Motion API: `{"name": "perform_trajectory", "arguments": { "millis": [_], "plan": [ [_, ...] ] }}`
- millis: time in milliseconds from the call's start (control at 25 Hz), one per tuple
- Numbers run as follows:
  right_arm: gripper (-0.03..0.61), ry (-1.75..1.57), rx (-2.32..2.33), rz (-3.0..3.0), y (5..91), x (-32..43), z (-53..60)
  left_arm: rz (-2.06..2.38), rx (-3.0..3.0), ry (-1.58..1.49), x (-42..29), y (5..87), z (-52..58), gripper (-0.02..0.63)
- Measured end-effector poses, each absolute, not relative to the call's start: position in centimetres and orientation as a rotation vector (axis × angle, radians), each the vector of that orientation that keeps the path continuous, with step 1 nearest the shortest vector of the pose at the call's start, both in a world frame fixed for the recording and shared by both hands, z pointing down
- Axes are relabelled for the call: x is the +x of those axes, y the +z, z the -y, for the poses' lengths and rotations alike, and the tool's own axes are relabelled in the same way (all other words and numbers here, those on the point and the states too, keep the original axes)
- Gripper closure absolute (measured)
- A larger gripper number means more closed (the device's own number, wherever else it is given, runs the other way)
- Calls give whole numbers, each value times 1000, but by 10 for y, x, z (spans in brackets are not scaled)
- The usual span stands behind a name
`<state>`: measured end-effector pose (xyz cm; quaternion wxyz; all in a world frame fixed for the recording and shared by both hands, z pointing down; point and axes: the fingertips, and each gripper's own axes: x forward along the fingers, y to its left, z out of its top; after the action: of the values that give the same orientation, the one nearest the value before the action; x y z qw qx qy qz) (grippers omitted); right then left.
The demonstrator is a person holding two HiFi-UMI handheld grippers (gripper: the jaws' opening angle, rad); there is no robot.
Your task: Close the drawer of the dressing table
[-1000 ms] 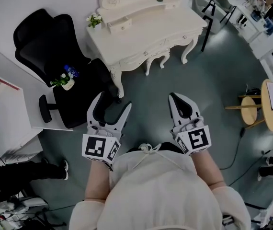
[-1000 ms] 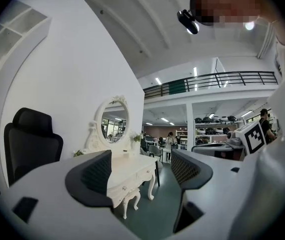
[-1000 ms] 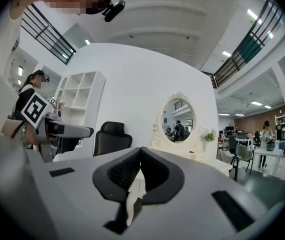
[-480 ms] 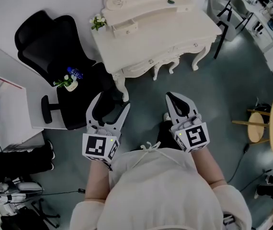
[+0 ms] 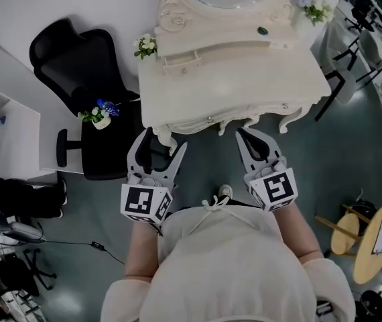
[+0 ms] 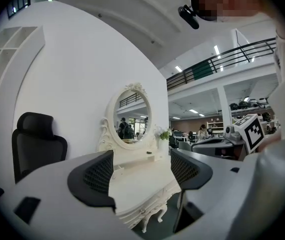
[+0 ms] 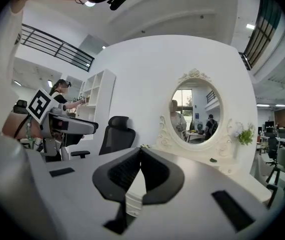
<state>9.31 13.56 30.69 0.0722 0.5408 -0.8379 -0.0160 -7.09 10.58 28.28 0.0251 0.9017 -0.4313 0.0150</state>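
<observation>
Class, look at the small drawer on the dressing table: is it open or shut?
Open: in the head view the small drawer juts out from the dressing table.

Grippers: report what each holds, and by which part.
Nothing is held. The left gripper is open and empty; the right gripper is shut with nothing between its jaws.

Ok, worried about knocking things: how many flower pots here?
3 flower pots: one at the dressing table's left edge, one back right, one on the office chair; others may be hidden.
</observation>
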Motion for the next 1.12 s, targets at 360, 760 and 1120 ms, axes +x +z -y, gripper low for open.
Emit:
{"name": "perform_trajectory", "arguments": {
  "millis": [360,760,1120],
  "plan": [
    [572,1,1477,2625,317,131,-45,1439,2681,105,-19,307,-36,250],
    [572,71,1418,2616,366,146,65,1505,2567,227,-6,375,67,250],
    [572,157,1311,2598,413,130,161,1509,2394,231,-13,446,160,250]
  ]
}}
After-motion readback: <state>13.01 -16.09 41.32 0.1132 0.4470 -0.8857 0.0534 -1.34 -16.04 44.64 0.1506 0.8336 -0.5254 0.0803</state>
